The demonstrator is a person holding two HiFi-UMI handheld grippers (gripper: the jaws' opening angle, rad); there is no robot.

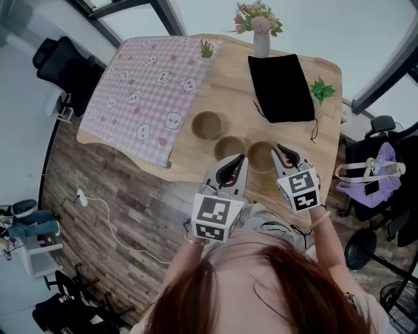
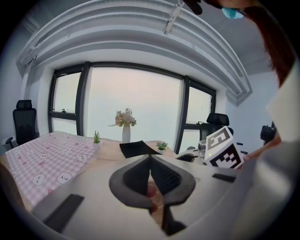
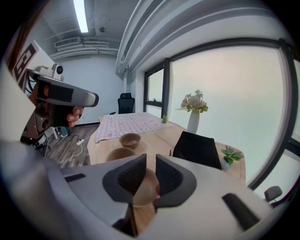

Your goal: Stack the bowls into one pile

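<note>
Three bowls (image 1: 206, 124) on wooden table (image 1: 228, 85)

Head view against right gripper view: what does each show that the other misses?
Only the head view: the right gripper from outside with its marker cube, the person's hair, and a purple bag at the right.
Only the right gripper view: its own jaws a narrow gap apart, with the right bowl showing in the gap (whether it is gripped is unclear), and the ceiling light.
Both: the right bowl, middle bowl, left bowl, cloth, pouch, vase and left gripper.
</note>
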